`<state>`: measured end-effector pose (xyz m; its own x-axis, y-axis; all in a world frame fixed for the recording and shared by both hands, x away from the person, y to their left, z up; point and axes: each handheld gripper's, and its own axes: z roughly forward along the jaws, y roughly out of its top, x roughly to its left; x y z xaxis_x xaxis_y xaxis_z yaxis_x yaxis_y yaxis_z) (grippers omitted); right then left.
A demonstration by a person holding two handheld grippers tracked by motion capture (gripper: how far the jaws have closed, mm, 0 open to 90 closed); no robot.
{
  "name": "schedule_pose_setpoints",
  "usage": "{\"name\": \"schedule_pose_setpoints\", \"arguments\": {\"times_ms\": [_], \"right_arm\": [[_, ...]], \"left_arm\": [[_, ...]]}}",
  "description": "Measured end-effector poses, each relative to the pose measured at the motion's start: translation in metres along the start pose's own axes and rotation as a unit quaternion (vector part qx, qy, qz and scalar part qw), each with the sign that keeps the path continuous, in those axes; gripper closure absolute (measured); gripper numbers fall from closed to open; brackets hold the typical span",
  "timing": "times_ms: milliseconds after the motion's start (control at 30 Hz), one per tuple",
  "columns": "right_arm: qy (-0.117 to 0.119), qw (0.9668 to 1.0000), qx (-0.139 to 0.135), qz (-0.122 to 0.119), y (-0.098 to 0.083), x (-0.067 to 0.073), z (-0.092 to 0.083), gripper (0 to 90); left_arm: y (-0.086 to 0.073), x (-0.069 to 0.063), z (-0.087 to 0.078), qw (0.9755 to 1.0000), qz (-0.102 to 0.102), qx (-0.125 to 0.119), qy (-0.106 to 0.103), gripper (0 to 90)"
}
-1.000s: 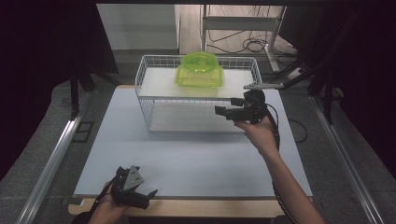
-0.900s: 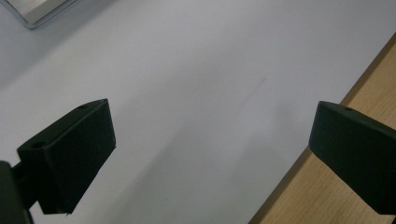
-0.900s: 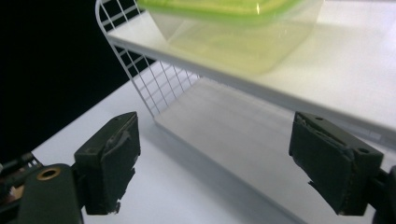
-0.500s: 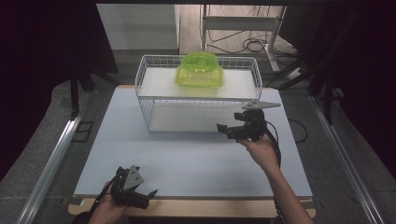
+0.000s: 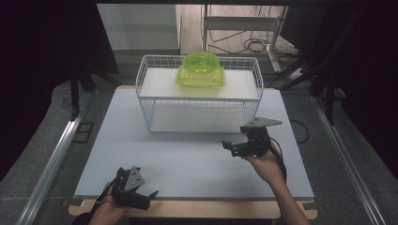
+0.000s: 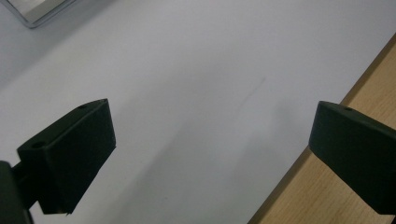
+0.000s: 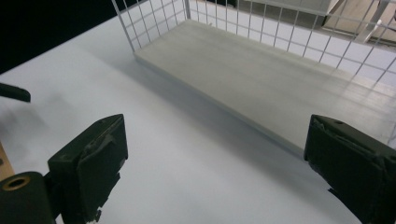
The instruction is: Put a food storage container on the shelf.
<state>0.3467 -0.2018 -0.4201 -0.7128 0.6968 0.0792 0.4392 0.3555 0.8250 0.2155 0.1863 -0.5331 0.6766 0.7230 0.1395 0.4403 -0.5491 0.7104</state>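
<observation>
wire rack (image 5: pixel 199 101): stands at the worktop's (image 5: pixel 187 159) far middle. green bowl (image 5: pixel 200 70): upside down on the rack's upper shelf. right gripper (image 5: pixel 234 146): just in front of the rack's right end, jaws wide, just been opening, nothing between them. left gripper (image 5: pixel 141 197): well apart from the rack at the near edge, jaws wide, empty.

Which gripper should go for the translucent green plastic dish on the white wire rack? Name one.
Right. The right gripper hangs open beside the white wire rack, near the green plastic dish; the left gripper rests at the table's near edge.
</observation>
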Motion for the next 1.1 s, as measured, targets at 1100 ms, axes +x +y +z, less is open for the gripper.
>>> {"name": "schedule_pose_setpoints", "arguments": {"times_ms": [1100], "right_arm": [[-0.052,0.9951,0.075,-0.037,-0.099,0.000,0.007,0.4]], "left_arm": [[-0.004,0.002,0.002,0.9999,0.008,-0.006,0.008,0.3]]}}
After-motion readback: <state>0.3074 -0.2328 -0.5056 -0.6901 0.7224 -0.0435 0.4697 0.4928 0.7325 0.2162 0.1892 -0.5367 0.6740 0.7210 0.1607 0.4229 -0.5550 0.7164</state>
